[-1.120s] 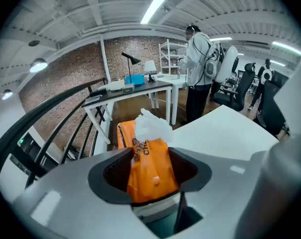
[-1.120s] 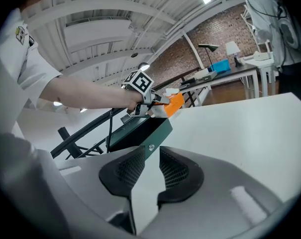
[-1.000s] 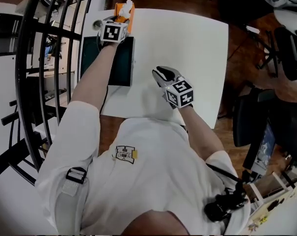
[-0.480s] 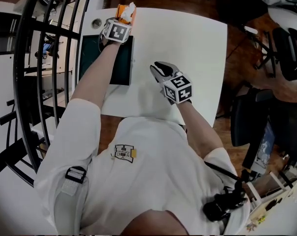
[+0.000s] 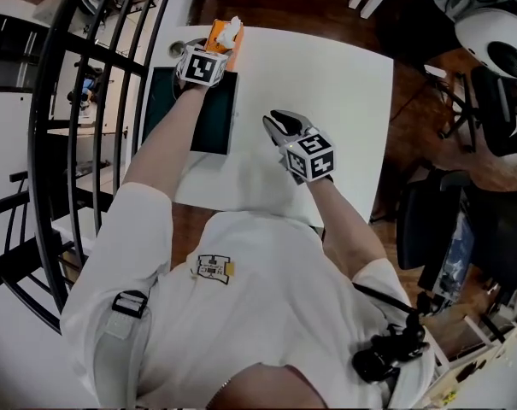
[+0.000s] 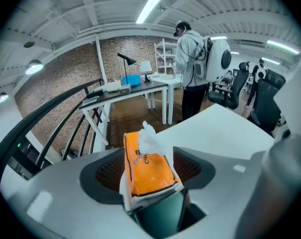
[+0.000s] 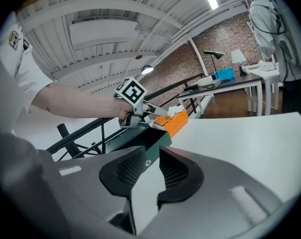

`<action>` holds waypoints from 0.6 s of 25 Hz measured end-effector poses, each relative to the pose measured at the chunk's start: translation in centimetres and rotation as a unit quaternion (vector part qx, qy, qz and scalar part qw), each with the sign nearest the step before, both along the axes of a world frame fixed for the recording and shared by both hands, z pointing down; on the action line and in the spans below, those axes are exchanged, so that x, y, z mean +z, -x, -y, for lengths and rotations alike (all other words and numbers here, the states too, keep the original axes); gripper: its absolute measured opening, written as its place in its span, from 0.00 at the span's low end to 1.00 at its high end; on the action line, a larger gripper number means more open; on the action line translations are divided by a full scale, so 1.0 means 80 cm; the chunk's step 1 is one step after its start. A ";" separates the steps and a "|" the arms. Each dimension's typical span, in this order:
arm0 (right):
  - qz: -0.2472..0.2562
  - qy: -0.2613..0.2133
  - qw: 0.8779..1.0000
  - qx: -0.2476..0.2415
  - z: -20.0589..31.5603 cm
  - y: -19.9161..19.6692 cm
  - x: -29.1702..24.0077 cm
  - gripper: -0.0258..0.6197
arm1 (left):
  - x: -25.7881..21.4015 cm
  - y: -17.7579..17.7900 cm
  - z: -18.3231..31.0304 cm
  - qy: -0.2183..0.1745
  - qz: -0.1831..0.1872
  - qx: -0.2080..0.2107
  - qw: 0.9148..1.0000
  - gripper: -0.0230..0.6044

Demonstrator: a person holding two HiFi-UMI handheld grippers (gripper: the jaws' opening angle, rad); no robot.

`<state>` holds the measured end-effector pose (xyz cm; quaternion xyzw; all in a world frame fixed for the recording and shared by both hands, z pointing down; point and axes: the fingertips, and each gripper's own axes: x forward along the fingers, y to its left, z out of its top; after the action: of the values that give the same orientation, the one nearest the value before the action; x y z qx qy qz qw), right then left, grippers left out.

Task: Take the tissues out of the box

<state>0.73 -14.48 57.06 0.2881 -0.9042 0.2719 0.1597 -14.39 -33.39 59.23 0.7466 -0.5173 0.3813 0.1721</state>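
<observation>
Left gripper view: tissue box (image 6: 148, 176) (tissue (image 6: 150, 137) up) sits between left gripper (image 6: 151, 164) jaws; opening.

A white bench (image 5: 326, 101) carried a dark green mat (image 5: 211, 122), which lay flat along its left side. Just past the mat's far end, near the bench's far left corner, sat an orange tissue box (image 5: 220, 34) with a white tissue (image 5: 232, 29) sticking up from its top.

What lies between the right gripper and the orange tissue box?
Between the right gripper and the tissue box lie a corner of the dark green mat and bare white table; the right gripper view shows this.
</observation>
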 end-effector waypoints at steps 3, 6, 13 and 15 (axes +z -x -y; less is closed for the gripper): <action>0.015 -0.012 1.000 0.001 0.011 0.003 -0.019 0.17 | -0.071 -0.002 -0.015 -0.051 -0.055 0.000 0.997 0.49; 0.041 -0.024 0.999 -0.003 0.026 0.007 -0.039 0.17 | -0.130 -0.007 -0.054 -0.088 -0.108 0.005 0.990 0.49; 0.047 -0.011 0.999 -0.015 -0.047 0.018 -0.023 0.16 | -0.093 -0.063 -0.295 -0.051 -0.260 0.087 0.960 0.34; 0.035 0.002 0.999 -0.010 -0.082 0.017 -0.010 0.15 | -0.063 -0.078 -0.345 -0.027 -0.289 0.100 0.952 0.32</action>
<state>-0.59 -7.88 56.27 0.2690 -0.9116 0.2818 0.1310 -8.13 -5.77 54.17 0.8771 -0.3780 0.1509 0.2552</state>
